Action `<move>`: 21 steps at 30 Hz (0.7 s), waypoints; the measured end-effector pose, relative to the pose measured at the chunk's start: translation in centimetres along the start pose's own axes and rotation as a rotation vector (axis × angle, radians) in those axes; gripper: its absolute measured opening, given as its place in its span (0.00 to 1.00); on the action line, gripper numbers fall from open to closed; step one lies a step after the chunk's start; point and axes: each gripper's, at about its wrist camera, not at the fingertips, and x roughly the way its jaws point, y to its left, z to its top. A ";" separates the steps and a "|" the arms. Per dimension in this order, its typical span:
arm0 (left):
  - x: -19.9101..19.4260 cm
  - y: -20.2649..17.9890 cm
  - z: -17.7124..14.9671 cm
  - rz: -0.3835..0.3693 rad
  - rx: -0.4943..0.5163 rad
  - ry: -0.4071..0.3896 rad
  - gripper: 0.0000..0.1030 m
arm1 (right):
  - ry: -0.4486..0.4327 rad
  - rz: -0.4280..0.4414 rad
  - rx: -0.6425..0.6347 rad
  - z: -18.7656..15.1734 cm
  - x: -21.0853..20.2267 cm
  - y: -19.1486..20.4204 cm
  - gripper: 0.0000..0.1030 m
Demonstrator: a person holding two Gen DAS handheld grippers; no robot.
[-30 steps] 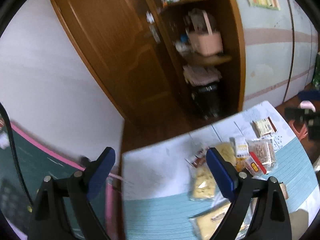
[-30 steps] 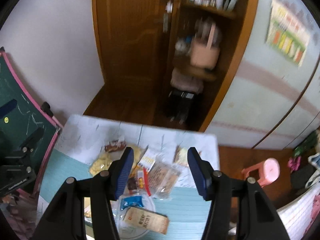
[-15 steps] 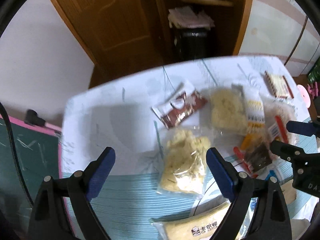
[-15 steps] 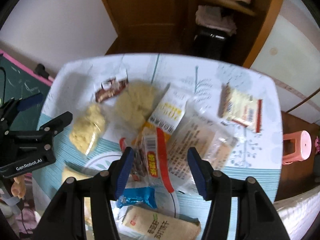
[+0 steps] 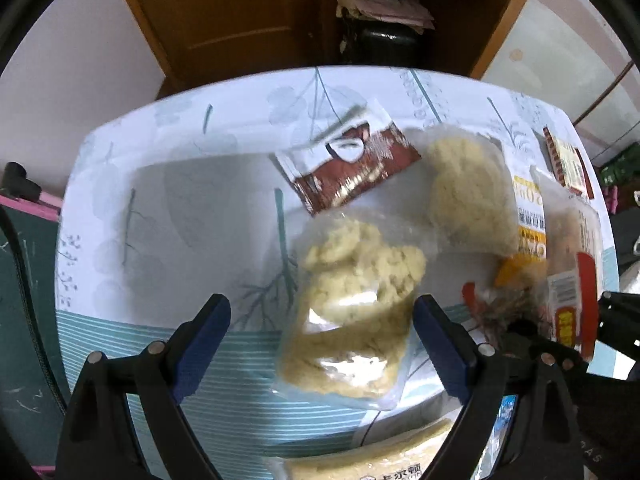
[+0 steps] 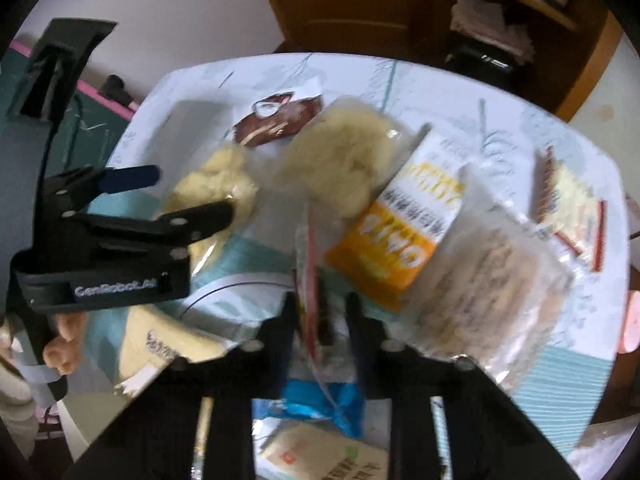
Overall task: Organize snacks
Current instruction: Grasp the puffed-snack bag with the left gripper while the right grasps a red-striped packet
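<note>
**Two claws down over the snack pile**

Several snack packets lie crowded on the table (image 5: 168,208), and we have both claws pointed steeply down at them. Our left claw (image 5: 320,344) stands wide, its blue pads on either side of a clear bag of pale yellow puffs (image 5: 352,312). The pads are not pressing on it; the spread suits a bag this bulky, so we judge that this bag is what we mean to take next. Beyond it lie a brown packet (image 5: 352,168) and a second clear bag of puffs (image 5: 468,188), overlapping at their edges.

Our right claw (image 6: 322,320) has just been closing, and its jaws now stand narrow on a slim red-and-white packet (image 6: 312,280) that rises on edge between them. Pinching that thin packet by its end makes sense, since the heap gives little room to come at it flat. Just beside it are an orange-and-white packet (image 6: 404,240) and a clear pack of brown crackers (image 6: 492,292); a blue wrapper (image 6: 320,404) sits below the claw. A red-edged packet (image 6: 572,208) lies apart near the far right rim.

The sorting looks barely begun: nothing is grouped yet.
</note>
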 end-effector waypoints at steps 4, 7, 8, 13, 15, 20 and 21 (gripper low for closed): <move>0.5 -0.1 -0.5 -0.004 0.003 0.013 0.89 | -0.006 0.015 0.026 -0.6 -0.2 -0.2 0.17; 1.0 -0.3 -0.8 -0.006 -0.002 0.028 0.89 | -0.020 0.009 0.054 -1.3 -0.9 -0.6 0.17; 1.1 -0.5 -0.9 -0.005 -0.001 0.033 0.89 | -0.026 0.010 0.065 -1.5 -1.2 -0.7 0.17; 1.1 -1.8 -1.2 0.008 0.024 0.007 0.56 | -0.060 0.004 0.102 -2.2 -2.7 -1.2 0.17; 0.7 -2.1 -1.4 0.031 0.027 0.017 0.55 | -0.082 0.003 0.118 -2.7 -3.7 -1.4 0.17; -2.3 -2.0 -2.7 0.074 0.026 -0.043 0.54 | -0.136 -0.006 0.162 -3.8 -6.5 -2.2 0.17; -3.3 -1.7 -2.8 0.067 0.023 -0.053 0.54 | -0.152 -0.009 0.171 -4.1 -7.3 -2.2 0.17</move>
